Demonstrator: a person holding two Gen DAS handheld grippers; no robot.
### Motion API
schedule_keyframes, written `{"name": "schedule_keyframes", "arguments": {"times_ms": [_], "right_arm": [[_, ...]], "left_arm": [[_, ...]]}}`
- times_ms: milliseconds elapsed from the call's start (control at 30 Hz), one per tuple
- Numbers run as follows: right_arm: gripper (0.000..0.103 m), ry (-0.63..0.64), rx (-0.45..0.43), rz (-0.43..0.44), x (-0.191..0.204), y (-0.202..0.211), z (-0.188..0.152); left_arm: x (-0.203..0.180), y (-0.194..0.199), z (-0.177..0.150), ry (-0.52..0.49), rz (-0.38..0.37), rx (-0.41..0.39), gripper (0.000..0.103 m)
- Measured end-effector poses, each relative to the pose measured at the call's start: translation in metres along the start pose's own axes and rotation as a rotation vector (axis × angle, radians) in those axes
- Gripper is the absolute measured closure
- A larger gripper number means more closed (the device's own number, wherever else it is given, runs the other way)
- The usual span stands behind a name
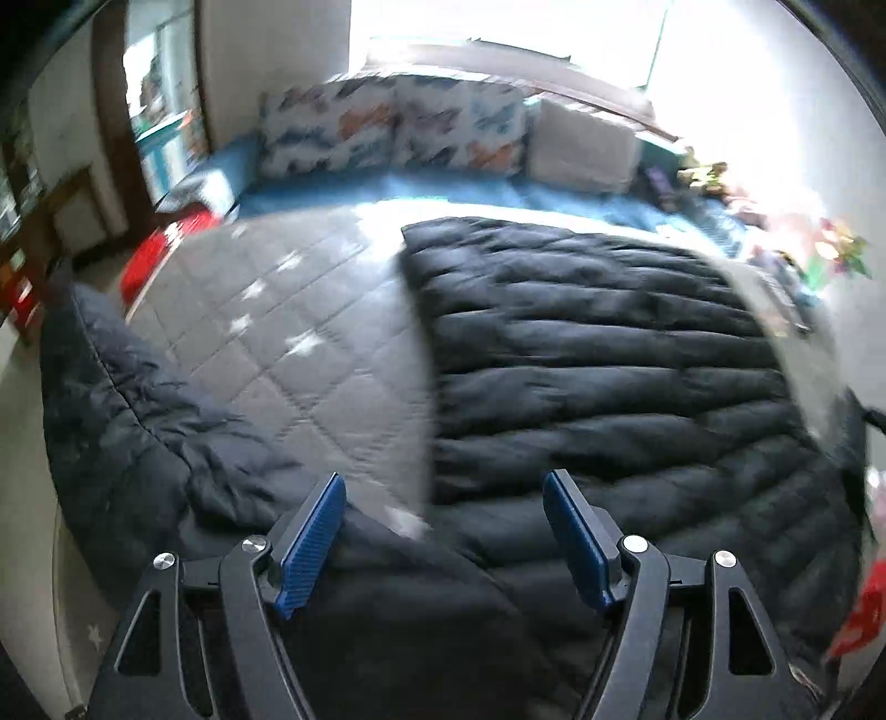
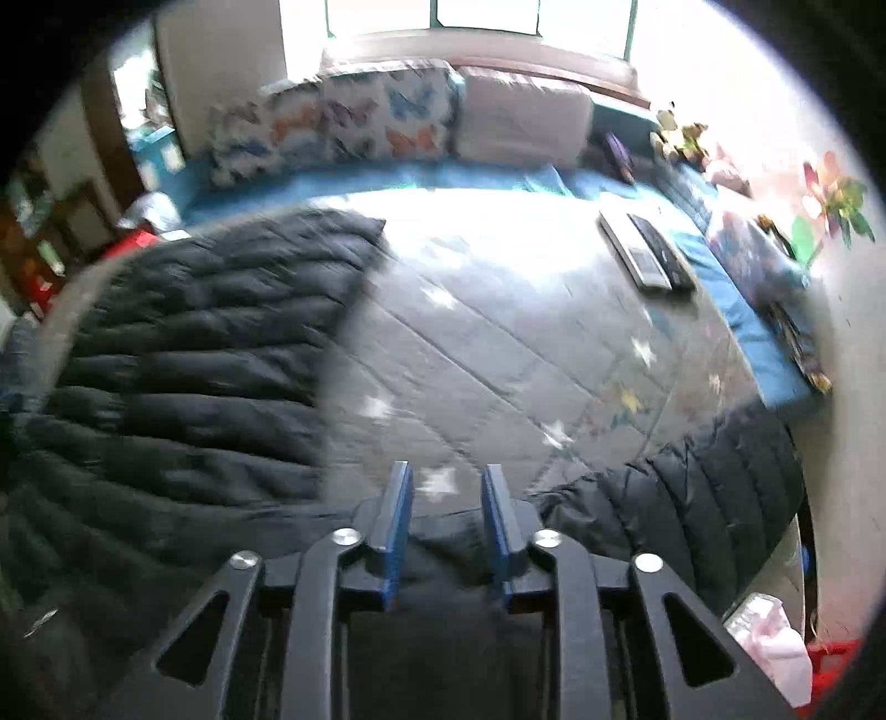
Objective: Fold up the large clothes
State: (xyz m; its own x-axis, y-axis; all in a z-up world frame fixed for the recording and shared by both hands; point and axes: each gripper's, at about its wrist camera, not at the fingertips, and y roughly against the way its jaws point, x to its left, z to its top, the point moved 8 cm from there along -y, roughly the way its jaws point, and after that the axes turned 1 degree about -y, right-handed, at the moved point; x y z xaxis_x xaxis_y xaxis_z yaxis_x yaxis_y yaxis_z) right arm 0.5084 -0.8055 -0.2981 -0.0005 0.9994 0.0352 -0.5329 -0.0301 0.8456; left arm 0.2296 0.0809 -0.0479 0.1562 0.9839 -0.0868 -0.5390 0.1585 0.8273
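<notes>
A bright window (image 2: pixel 476 14) floods the far wall with glare. Below it, butterfly-print pillows (image 2: pixel 382 119) and a plain pale cushion (image 2: pixel 520 124) line the head edge of a bed covered by a blue sheet (image 2: pixel 387 180) and a grey quilted blanket (image 2: pixel 498 343) with small stars. Two remotes (image 2: pixel 645 252) lie near the bed's right edge. Toys (image 2: pixel 684 135) crowd the far right corner. A doorway (image 1: pixel 160 105) opens at left.

- No text, label, brand or number can be read in either view; both are blurred
- Quilt (image 2: pixel 498 354) bears only printed stars, no letters
</notes>
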Motion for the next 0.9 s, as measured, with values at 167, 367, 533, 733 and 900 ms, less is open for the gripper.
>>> {"name": "schedule_keyframes", "arguments": {"times_ms": [167, 367, 533, 733, 900], "right_arm": [[0.043, 0.134, -0.048, 0.153, 0.081, 0.024, -0.006], [0.043, 0.38, 0.017, 0.36, 0.184, 0.017, -0.064], [0.043, 0.516, 0.056, 0.446, 0.228, 0.013, -0.115], [0.043, 0.642, 0.075, 0.348, 0.237, -0.005, -0.145], [0.043, 0.623, -0.026, 0.353, 0.25, 0.019, -0.106]], "left_arm": [[-0.075, 0.04, -0.042, -0.168, -0.097, -0.027, 0.025], [-0.163, 0.052, -0.109, -0.358, -0.263, -0.003, 0.027], [-0.204, 0.055, -0.16, -0.524, -0.324, -0.023, 0.036], [-0.212, 0.046, -0.204, -0.62, -0.286, -0.021, 0.037], [-0.202, 0.049, -0.205, -0.553, -0.33, -0.016, 0.037]]}}
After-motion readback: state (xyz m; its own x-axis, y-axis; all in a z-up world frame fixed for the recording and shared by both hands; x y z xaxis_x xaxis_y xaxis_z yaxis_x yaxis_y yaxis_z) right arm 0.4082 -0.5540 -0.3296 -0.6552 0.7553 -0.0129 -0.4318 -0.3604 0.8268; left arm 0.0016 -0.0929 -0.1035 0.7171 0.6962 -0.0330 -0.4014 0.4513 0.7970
